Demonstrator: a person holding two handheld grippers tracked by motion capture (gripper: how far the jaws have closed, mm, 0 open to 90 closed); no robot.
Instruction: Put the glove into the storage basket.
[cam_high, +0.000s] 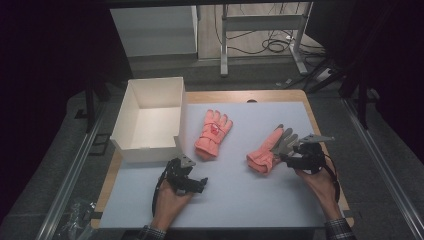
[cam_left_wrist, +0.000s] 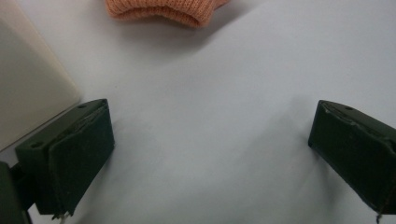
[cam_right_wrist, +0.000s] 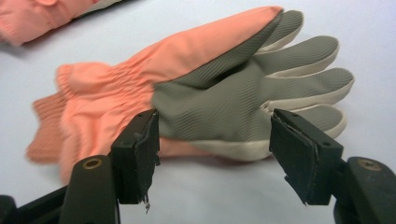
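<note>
At nine o'clock on the table stands an open white box (cam_high: 150, 120), its near corner just beside my left gripper (cam_high: 192, 184). That gripper rests low on the mat at about seven o'clock, jaws spread wide with bare mat between them. At twelve o'clock from it lies the first pink glove (cam_high: 213, 133), fingers pointing away from me, its knitted cuff (cam_left_wrist: 163, 11) near but apart from the jaws.

Moving right, the second pink glove (cam_high: 270, 149) lies at about four o'clock on the mat, grey palm (cam_right_wrist: 233, 93) up, cuff toward the table's middle and fingers toward the right edge. My right gripper (cam_high: 292, 150) hovers at its finger end. In the right gripper view the jaws stand partly spread just in front of the glove's palm edge, one to each side, and the pads do not press on it.

Both gloves lie on a pale grey-blue mat (cam_high: 235, 195) that covers a wooden table (cam_high: 310, 107). Beyond it are a dark floor, the legs of a white frame (cam_high: 260, 30) and loose cables (cam_high: 272, 45).

The left gripper view cuts off the first glove above its cuff, and the box shows there as a pale wall (cam_left_wrist: 28, 93) at nine o'clock. Room edges are too dark to make out.
</note>
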